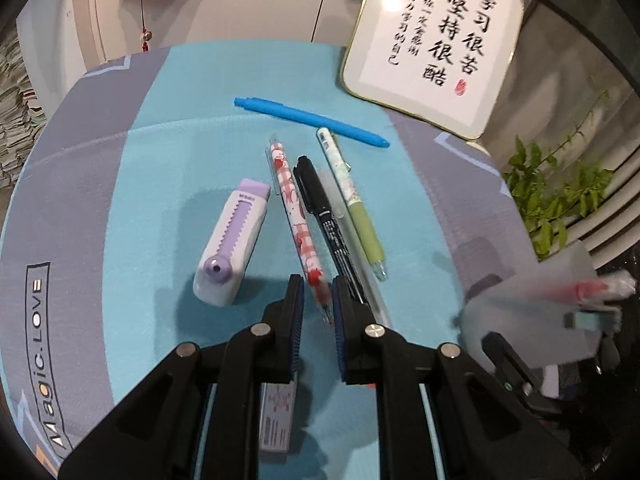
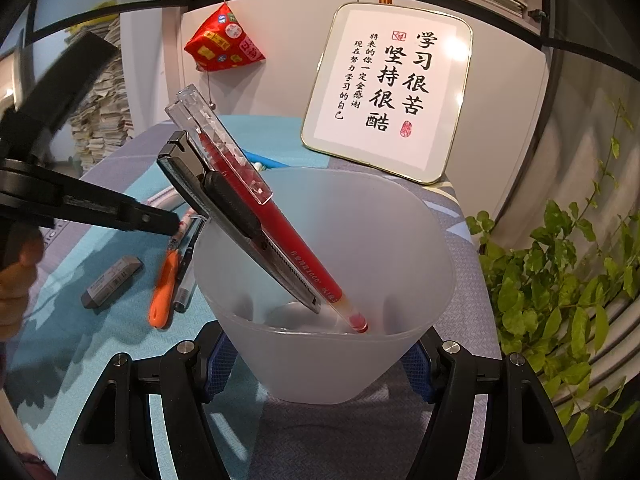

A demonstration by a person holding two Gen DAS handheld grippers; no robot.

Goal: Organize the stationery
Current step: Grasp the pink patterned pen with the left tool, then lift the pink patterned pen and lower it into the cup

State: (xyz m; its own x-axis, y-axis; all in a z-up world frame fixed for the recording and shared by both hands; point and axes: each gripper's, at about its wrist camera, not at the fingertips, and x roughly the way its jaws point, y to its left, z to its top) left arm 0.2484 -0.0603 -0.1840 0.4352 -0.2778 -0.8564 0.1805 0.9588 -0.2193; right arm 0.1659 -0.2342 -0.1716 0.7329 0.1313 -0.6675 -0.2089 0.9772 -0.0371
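In the left wrist view my left gripper (image 1: 317, 300) has its jaws a little apart around the tip of a red-and-white patterned pen (image 1: 296, 216) lying on the blue mat (image 1: 160, 160). Beside it lie a black marker (image 1: 328, 216), a green-grip pen (image 1: 352, 200), a blue pen (image 1: 312, 120) and a white-purple eraser holder (image 1: 230, 240). My right gripper (image 2: 320, 364) is shut on a frosted plastic cup (image 2: 340, 360). The cup holds a red pen (image 2: 280, 220) and a utility knife (image 2: 232, 208), both leaning left.
A framed calligraphy sign (image 1: 436, 44) stands at the back of the mat. A potted green plant (image 2: 560, 300) is to the right. A grey eraser (image 2: 112, 280) and an orange-handled tool (image 2: 164, 292) lie left of the cup. An eraser (image 1: 276, 420) lies under my left gripper.
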